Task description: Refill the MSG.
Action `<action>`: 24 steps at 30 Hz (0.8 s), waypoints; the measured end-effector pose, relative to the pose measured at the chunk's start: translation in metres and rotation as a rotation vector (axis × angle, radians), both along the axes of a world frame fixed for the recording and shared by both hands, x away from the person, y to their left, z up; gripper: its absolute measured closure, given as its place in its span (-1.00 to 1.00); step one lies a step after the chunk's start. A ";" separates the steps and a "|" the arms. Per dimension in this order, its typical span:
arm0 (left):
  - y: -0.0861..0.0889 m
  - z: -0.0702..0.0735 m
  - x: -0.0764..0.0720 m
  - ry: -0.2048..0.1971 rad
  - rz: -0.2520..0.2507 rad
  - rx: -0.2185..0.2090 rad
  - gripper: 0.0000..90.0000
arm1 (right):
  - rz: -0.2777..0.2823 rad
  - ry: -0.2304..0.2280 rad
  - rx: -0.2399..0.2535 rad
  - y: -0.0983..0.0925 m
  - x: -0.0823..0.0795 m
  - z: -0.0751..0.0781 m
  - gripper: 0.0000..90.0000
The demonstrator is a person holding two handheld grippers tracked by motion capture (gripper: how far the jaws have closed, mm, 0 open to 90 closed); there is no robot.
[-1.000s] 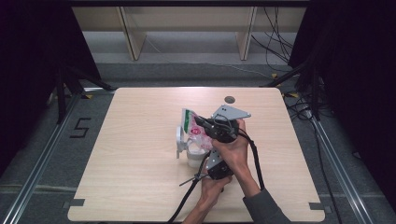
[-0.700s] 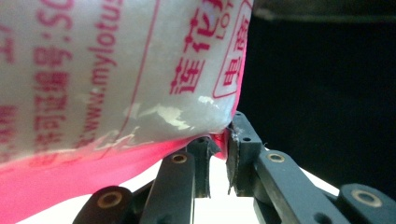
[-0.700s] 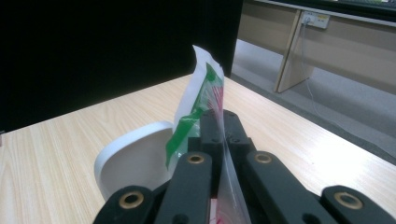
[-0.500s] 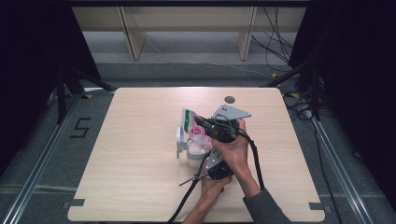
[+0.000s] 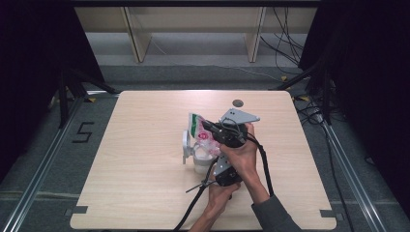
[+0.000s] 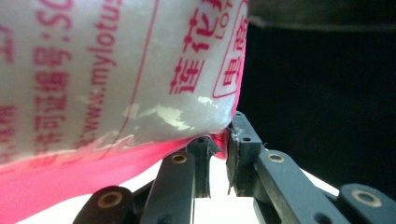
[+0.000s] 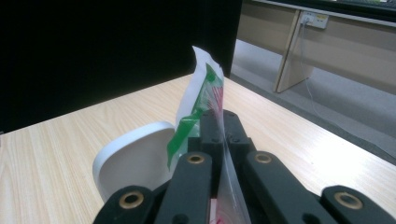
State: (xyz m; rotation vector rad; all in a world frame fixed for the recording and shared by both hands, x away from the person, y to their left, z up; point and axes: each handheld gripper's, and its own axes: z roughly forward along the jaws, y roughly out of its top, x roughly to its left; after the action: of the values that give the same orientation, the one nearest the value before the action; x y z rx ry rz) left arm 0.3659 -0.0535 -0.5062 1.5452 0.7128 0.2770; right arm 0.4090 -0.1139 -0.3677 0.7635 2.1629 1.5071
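A: Starting at the left of the high view, what sits on the table [image 5: 125, 159]?

B: Bare wood mostly. Toward the middle there is a white container [image 5: 197, 162] with its flat white lid [image 5: 185, 145] standing up on its left side. The lid also shows in the right gripper view, low and left of the jaws.

A: And the bag?

B: A plastic bag [image 5: 200, 131], white with pink print and a green strip at its top edge, is held up just above the container, near the middle of the table. Whether it touches the container I cannot tell.

A: Who holds it?

B: Both grippers. The left gripper [image 5: 223, 170], nearer the person, has its jaws pinched on the bag's pink bottom edge; in the left gripper view the two black tips meet on that seam, with the printed white side of the bag above them. The right gripper [image 5: 212, 129], just beyond it, has its jaws pressed together on the top of the bag; in its own view the thin film runs up between the tips and the green strip rises above them.

A: Anything further right?

B: A small dark round hole [image 5: 237, 103] in the table, behind the grippers.
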 end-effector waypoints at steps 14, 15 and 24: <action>-0.001 -0.001 0.000 -0.002 -0.003 -0.005 0.79 | 0.011 -0.013 0.000 -0.002 0.001 0.000 1.00; 0.000 -0.001 0.000 0.000 0.000 -0.001 0.79 | 0.014 -0.013 0.010 -0.001 0.001 0.000 1.00; 0.000 -0.001 -0.001 0.004 -0.002 0.007 0.79 | 0.006 -0.004 0.017 -0.004 0.001 0.001 1.00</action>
State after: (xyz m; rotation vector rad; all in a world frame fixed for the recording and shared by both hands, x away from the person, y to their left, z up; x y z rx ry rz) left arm 0.3651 -0.0538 -0.5068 1.5536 0.7138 0.2759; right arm 0.4097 -0.1180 -0.3665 0.7589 2.1539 1.5307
